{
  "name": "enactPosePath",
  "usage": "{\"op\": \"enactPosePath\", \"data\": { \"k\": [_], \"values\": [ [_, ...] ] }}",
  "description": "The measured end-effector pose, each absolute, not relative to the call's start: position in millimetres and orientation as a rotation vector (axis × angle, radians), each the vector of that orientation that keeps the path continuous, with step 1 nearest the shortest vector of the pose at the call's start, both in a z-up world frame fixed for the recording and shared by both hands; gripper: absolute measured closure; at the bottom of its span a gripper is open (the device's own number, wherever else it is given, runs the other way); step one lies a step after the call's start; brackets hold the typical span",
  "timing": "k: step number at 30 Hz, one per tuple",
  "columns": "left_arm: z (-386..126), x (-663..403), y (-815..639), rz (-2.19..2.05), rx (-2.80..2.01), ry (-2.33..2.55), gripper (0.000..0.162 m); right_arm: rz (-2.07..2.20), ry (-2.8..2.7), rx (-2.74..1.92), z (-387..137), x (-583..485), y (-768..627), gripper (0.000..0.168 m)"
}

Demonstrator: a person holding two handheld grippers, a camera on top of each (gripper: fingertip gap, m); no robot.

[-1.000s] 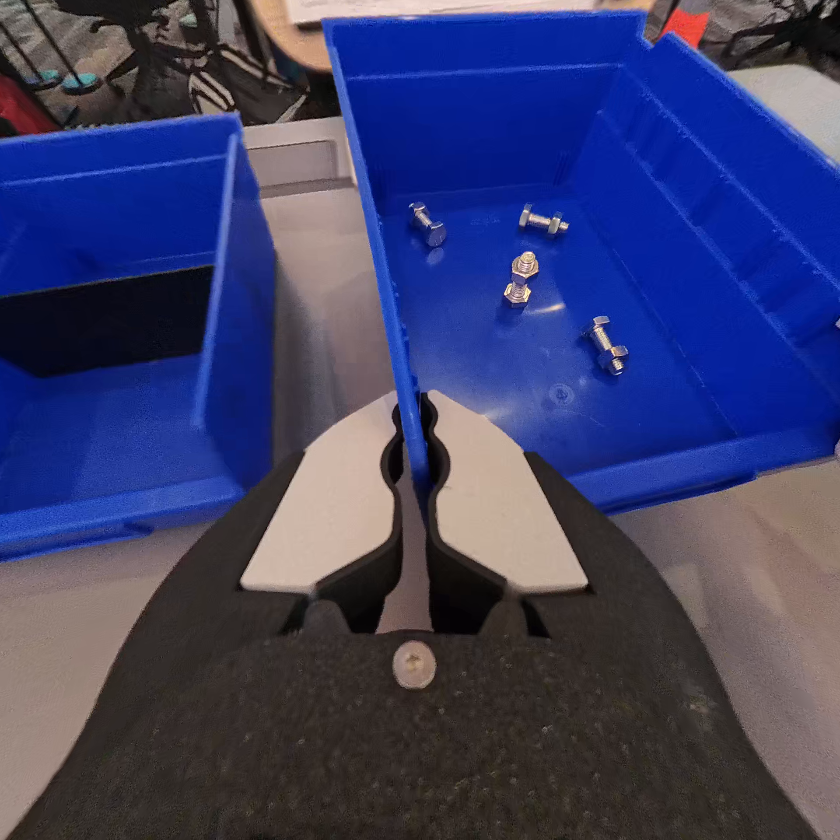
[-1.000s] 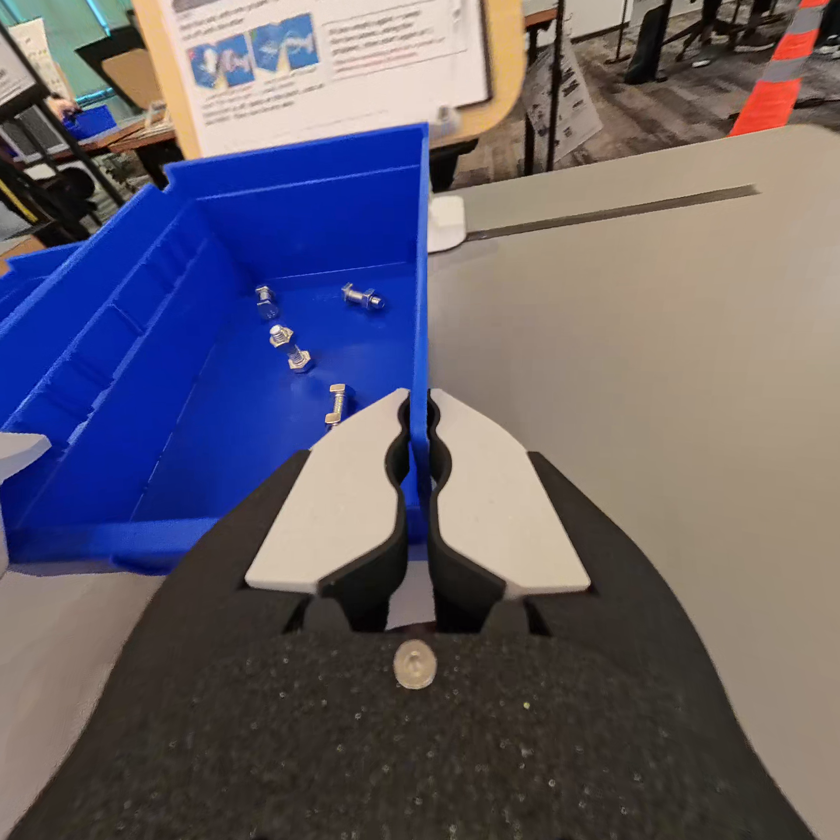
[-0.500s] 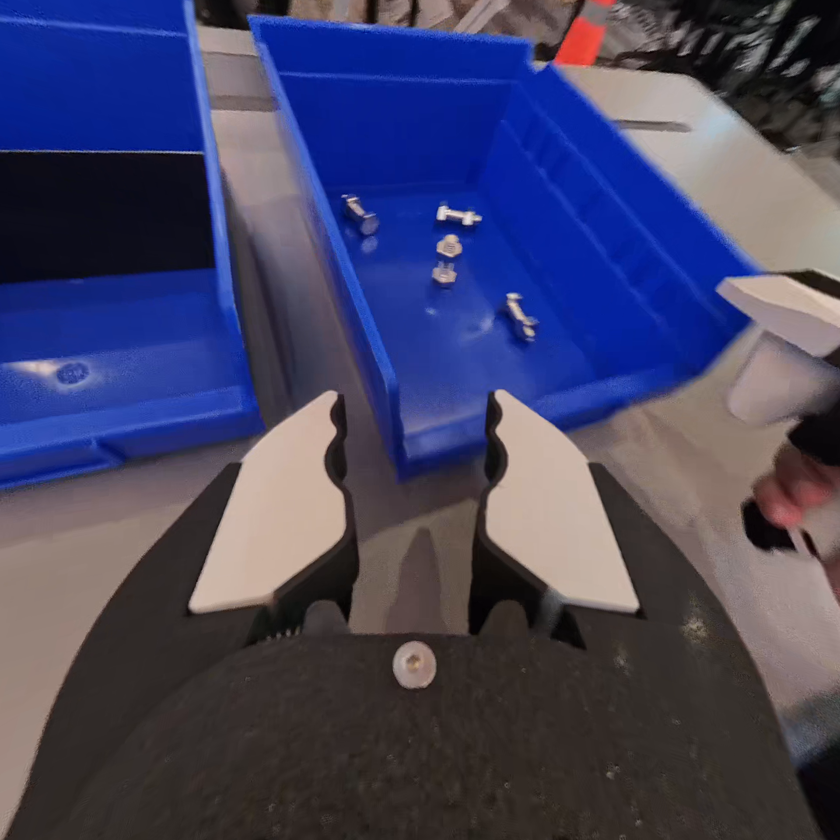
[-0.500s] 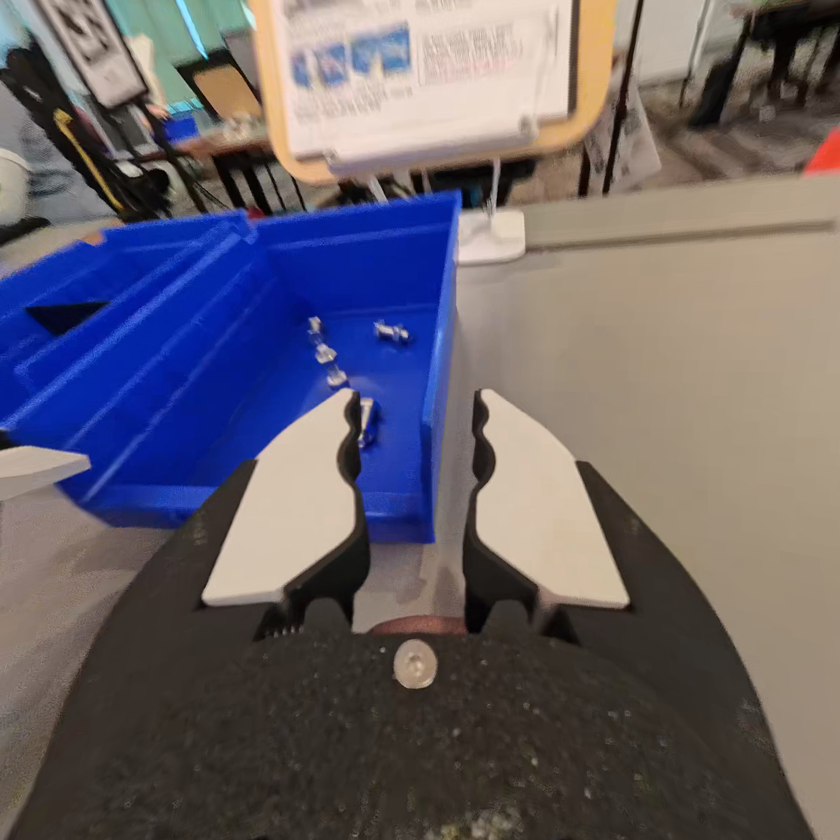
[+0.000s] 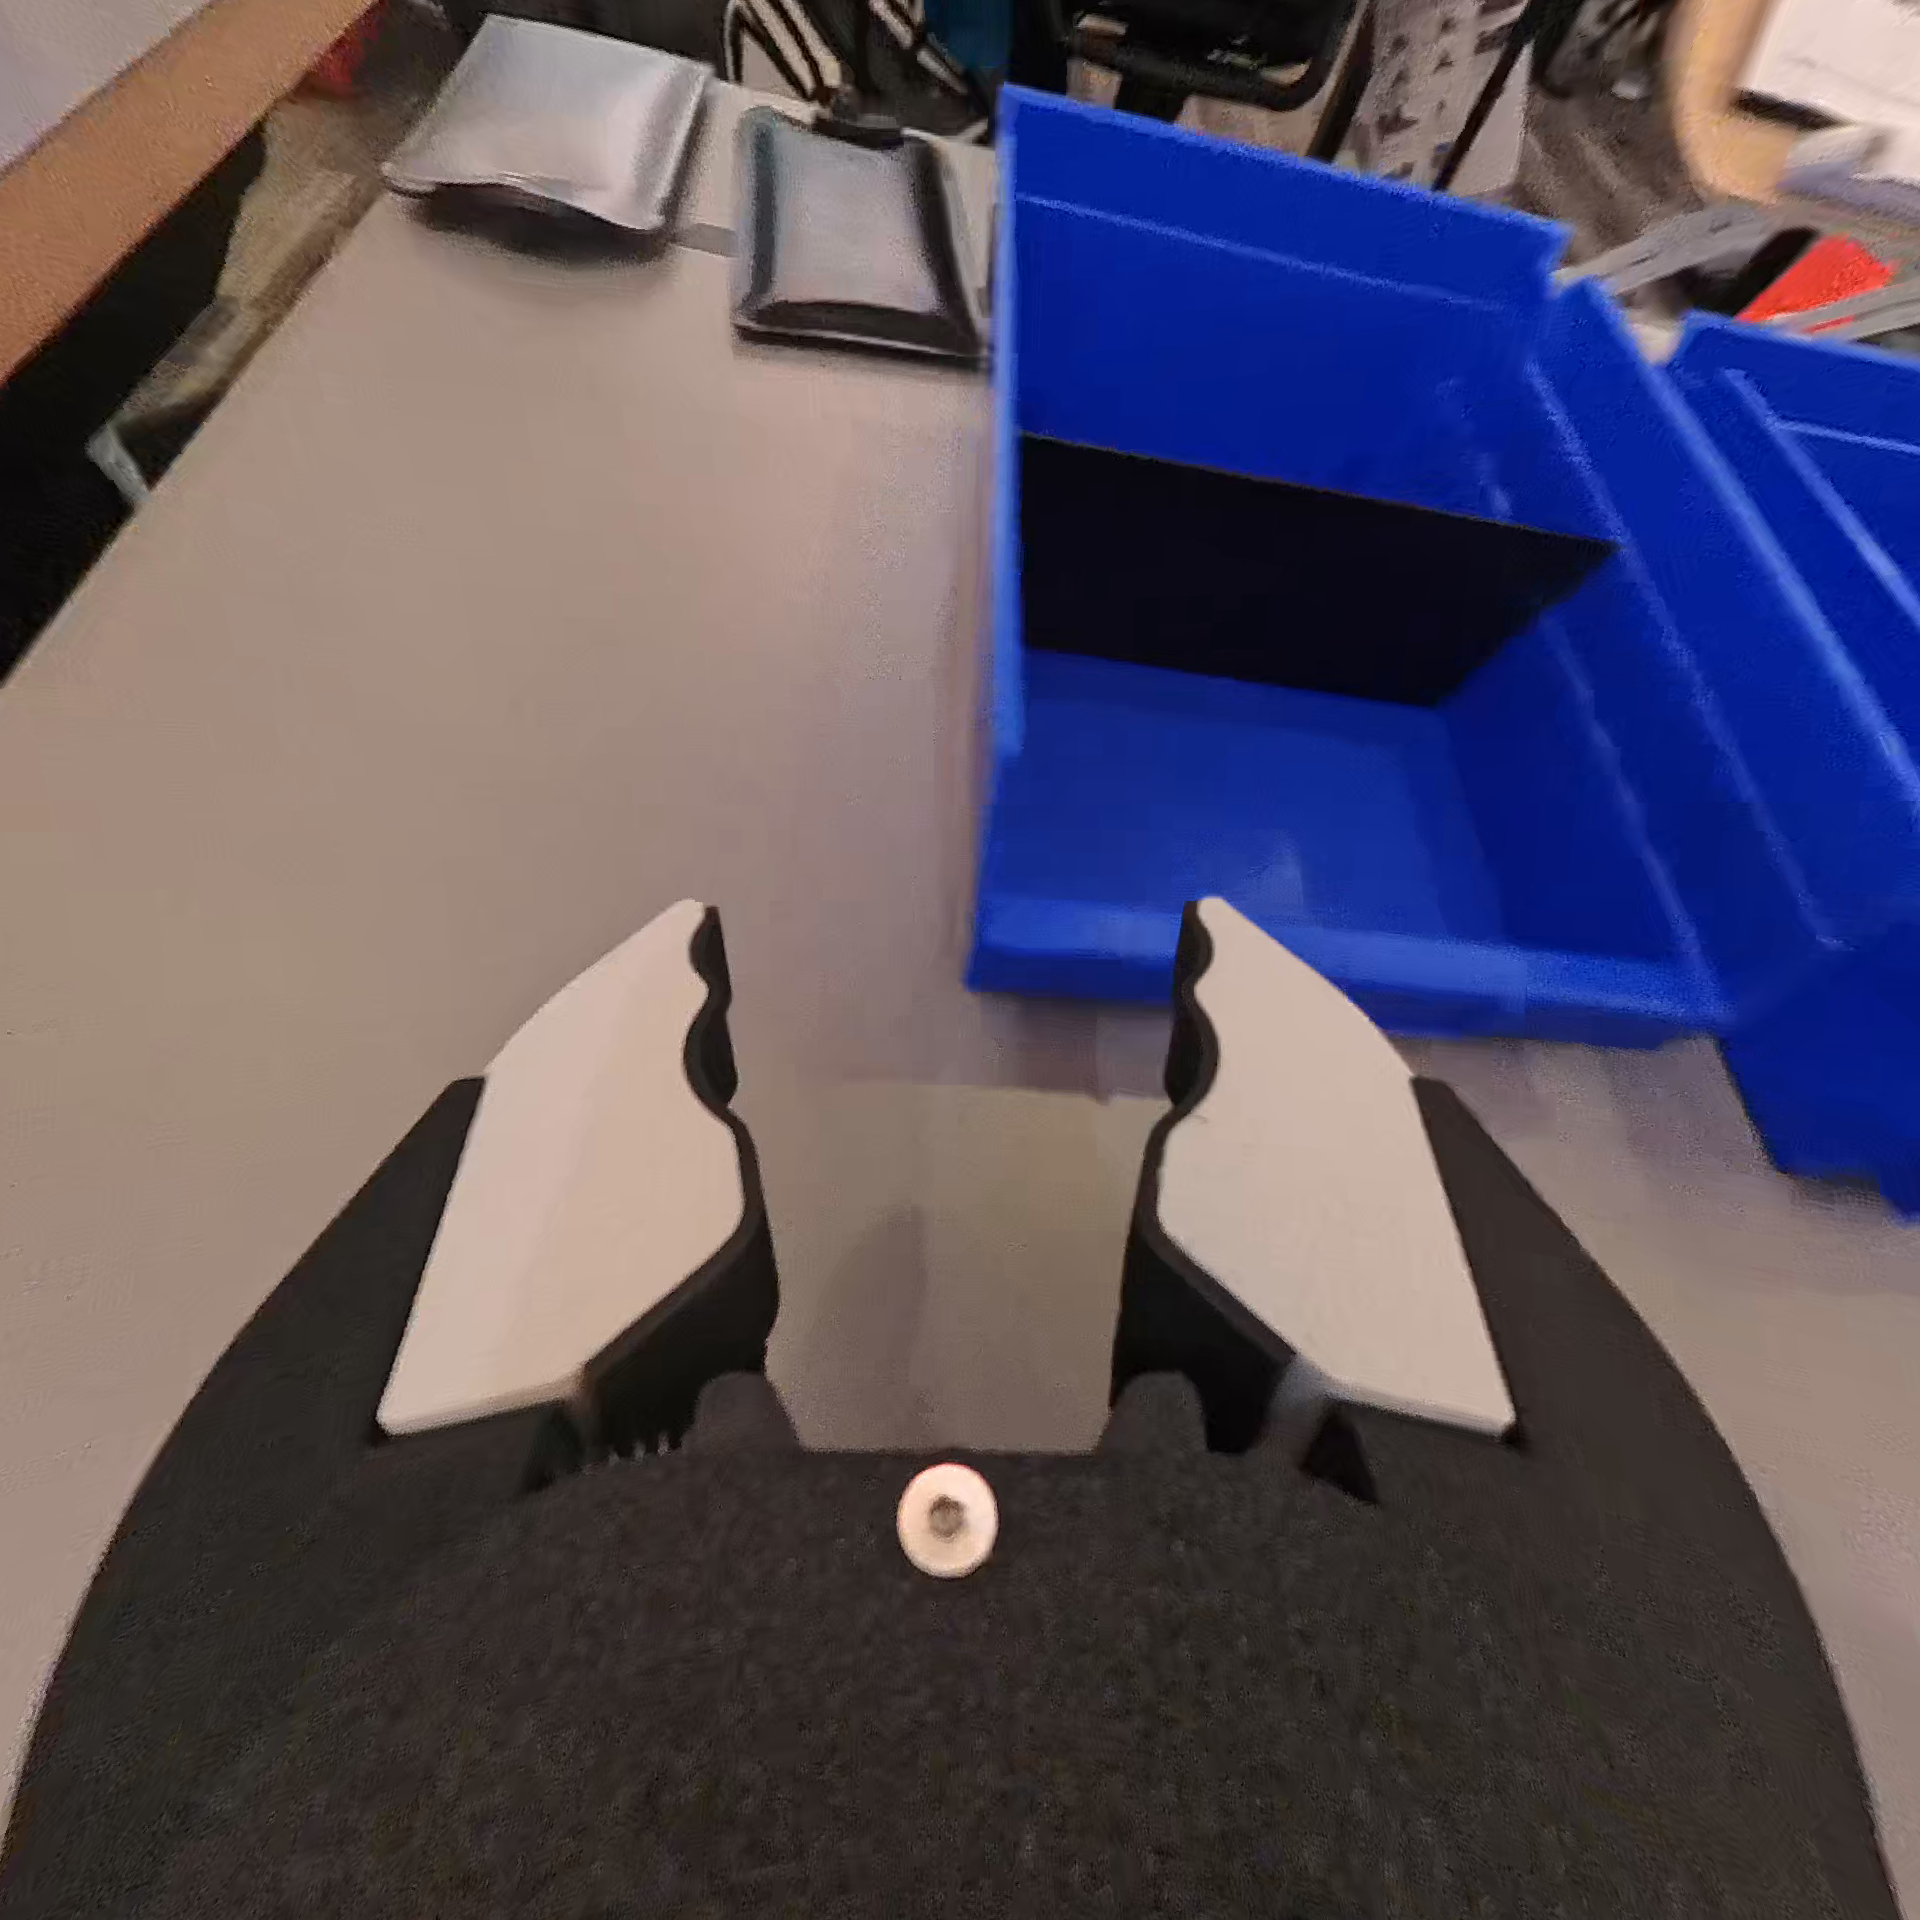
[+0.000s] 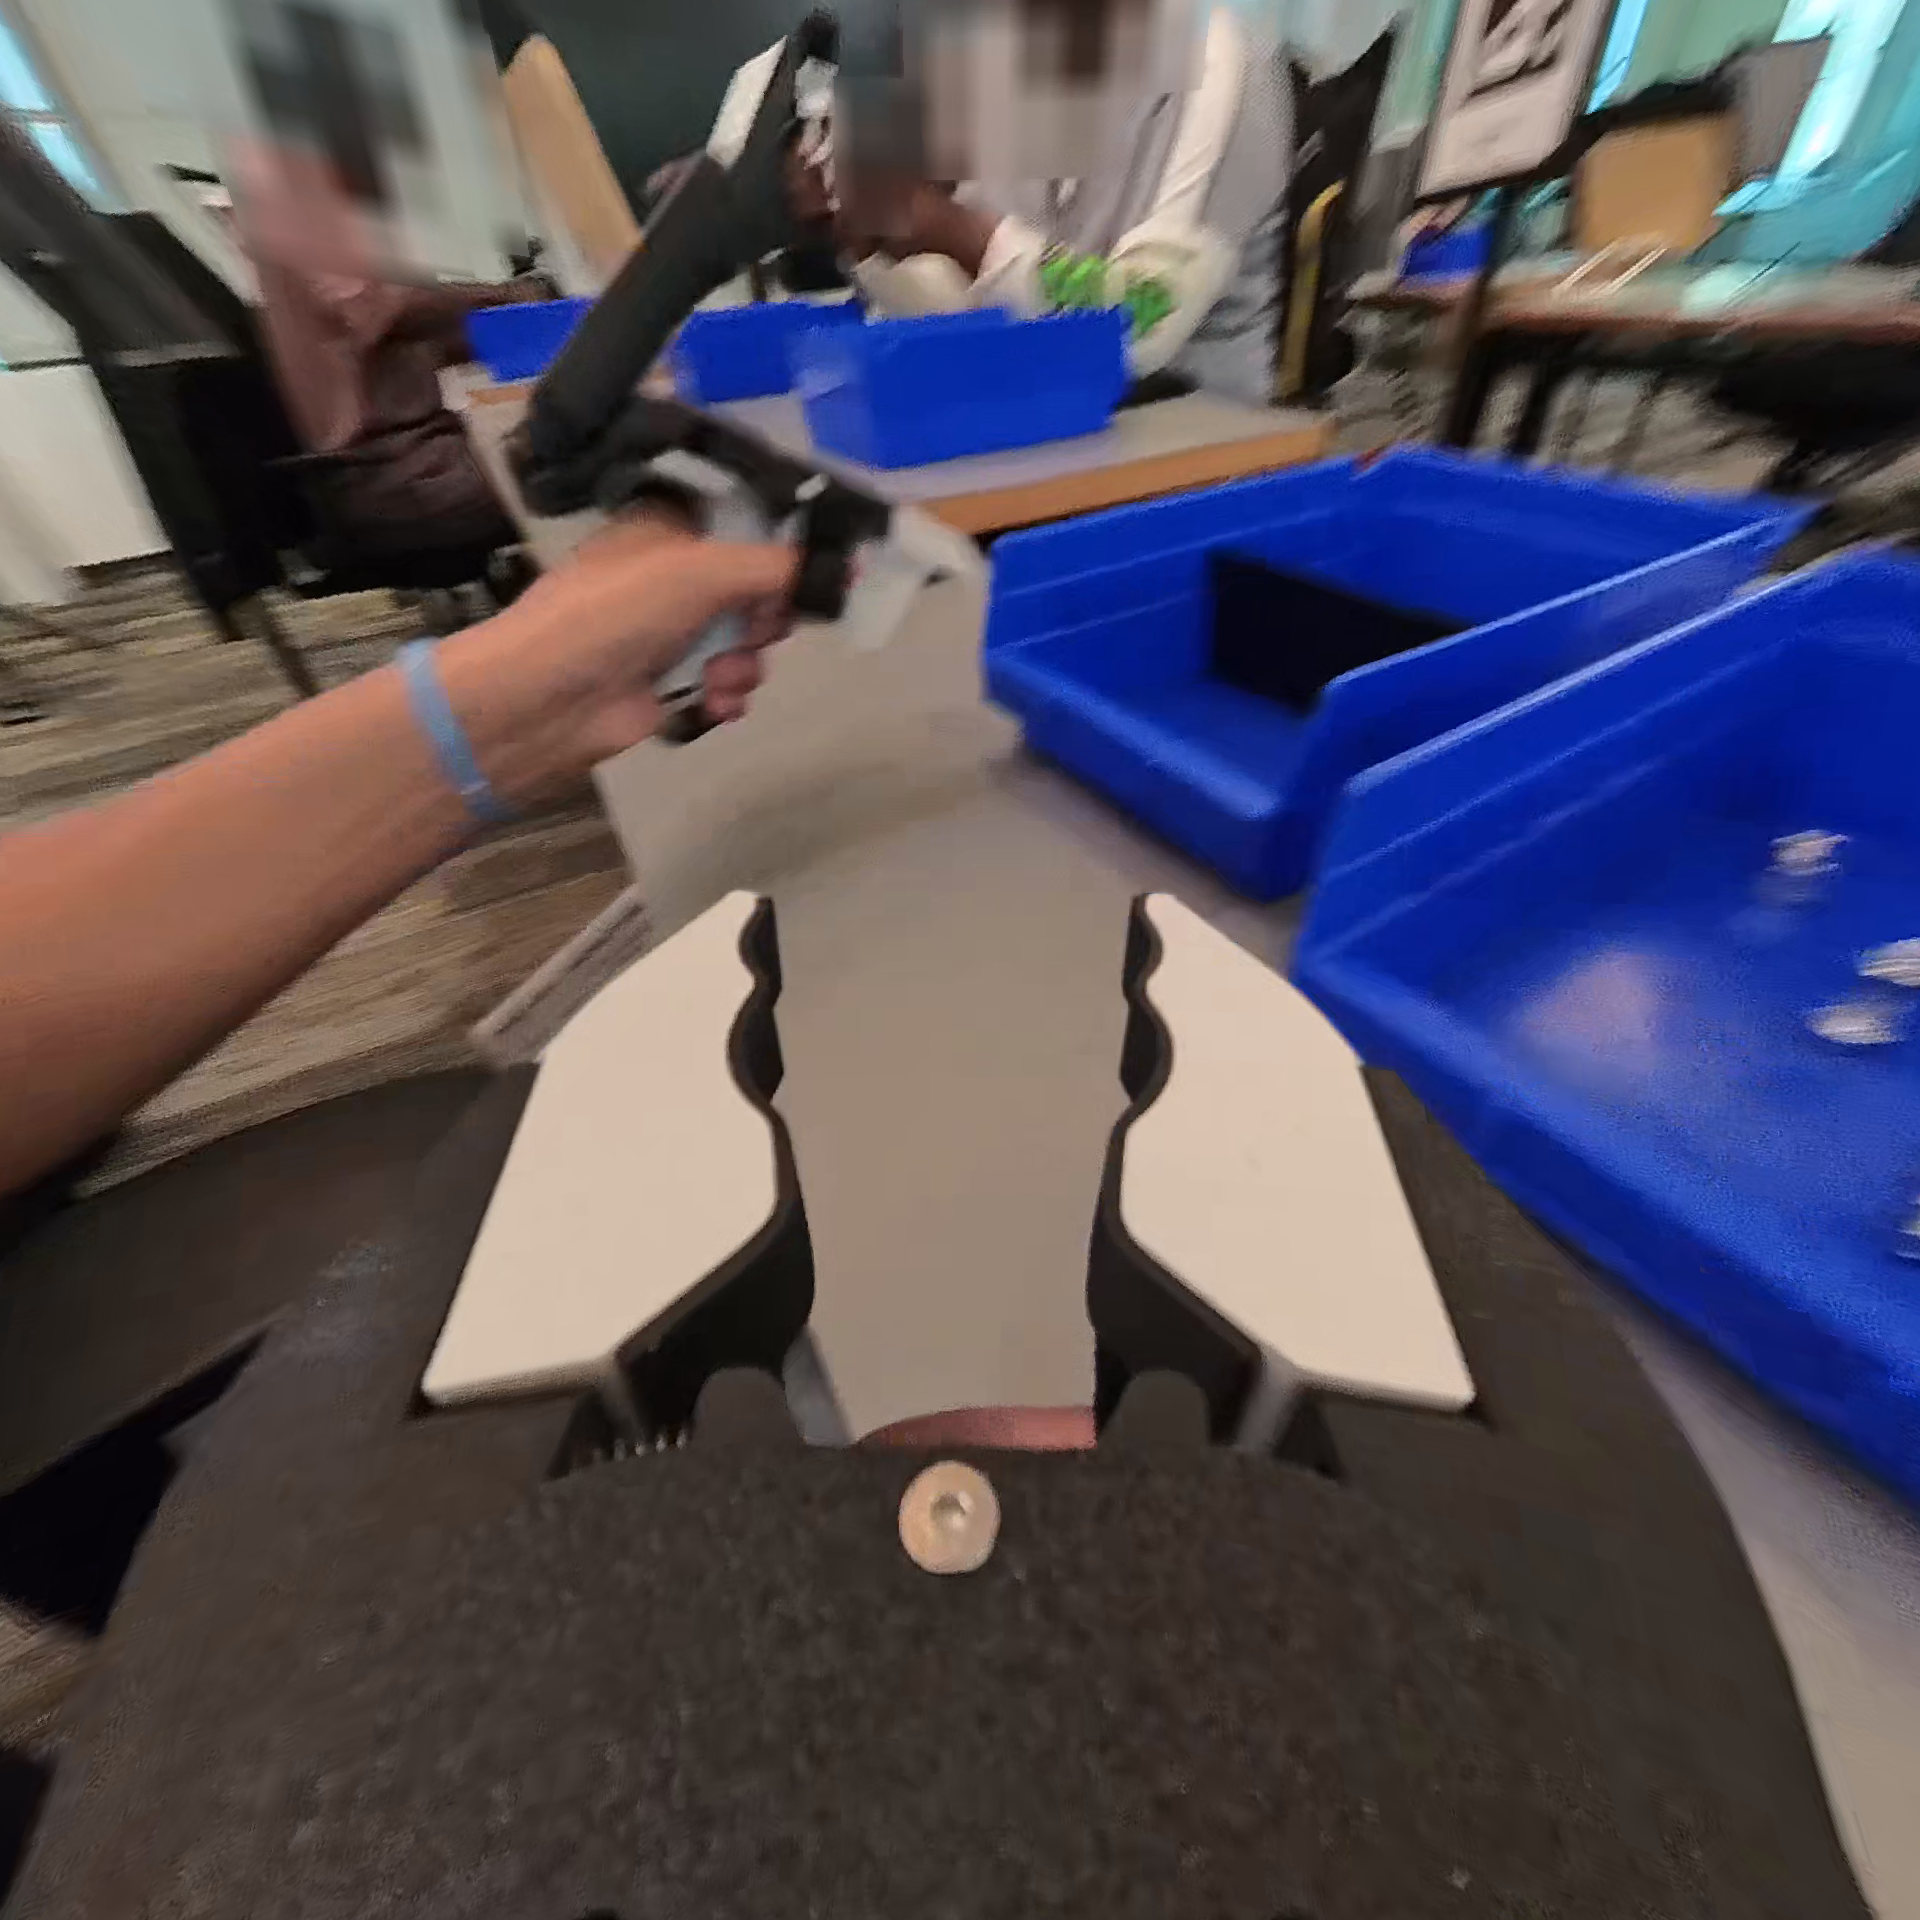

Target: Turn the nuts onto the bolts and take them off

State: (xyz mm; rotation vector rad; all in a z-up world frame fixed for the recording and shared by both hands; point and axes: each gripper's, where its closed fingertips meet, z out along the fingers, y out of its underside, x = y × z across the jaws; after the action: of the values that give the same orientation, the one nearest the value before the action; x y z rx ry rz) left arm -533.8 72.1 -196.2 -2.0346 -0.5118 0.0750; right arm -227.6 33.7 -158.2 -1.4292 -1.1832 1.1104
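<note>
Two fingers of the left gripper (image 5: 951,925) stand wide apart over bare grey table (image 5: 468,675), beside an empty blue bin (image 5: 1299,831) with a black divider. In the right wrist view, the right gripper (image 6: 951,920) also gapes, holding nothing; blurred bolts (image 6: 1860,1023) lie in the near blue bin (image 6: 1455,1039) at right.

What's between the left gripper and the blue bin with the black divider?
Only bare grey table, as the left wrist view shows. The left gripper, jaws open, sits just short of the blue bin, nothing between them.
</note>
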Motion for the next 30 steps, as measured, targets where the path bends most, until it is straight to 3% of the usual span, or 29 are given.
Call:
{"op": "enactPosePath", "data": {
  "k": [6,9,22,28,30],
  "values": [
    [-213,-569,118,0.039,-2.112,-0.509,0.092,1.156,-1.319,-1.555,-198,-250,5,0.105],
    [-210,-554,128,-0.088,-2.112,-0.448,0.158,1.131,-1.292,-1.578,-200,-252,14,0.106],
    [-211,-482,23,0.153,-2.064,-0.512,0.158,0.872,-0.908,-1.757,-201,-271,69,0.108],
    [-210,-449,-30,0.145,-2.047,-0.539,0.158,0.762,-0.866,-1.859,-214,-292,79,0.123],
    [-210,-442,-44,0.174,-2.049,-0.535,0.158,0.754,-0.856,-1.861,-216,-297,81,0.143]
  ]
}}
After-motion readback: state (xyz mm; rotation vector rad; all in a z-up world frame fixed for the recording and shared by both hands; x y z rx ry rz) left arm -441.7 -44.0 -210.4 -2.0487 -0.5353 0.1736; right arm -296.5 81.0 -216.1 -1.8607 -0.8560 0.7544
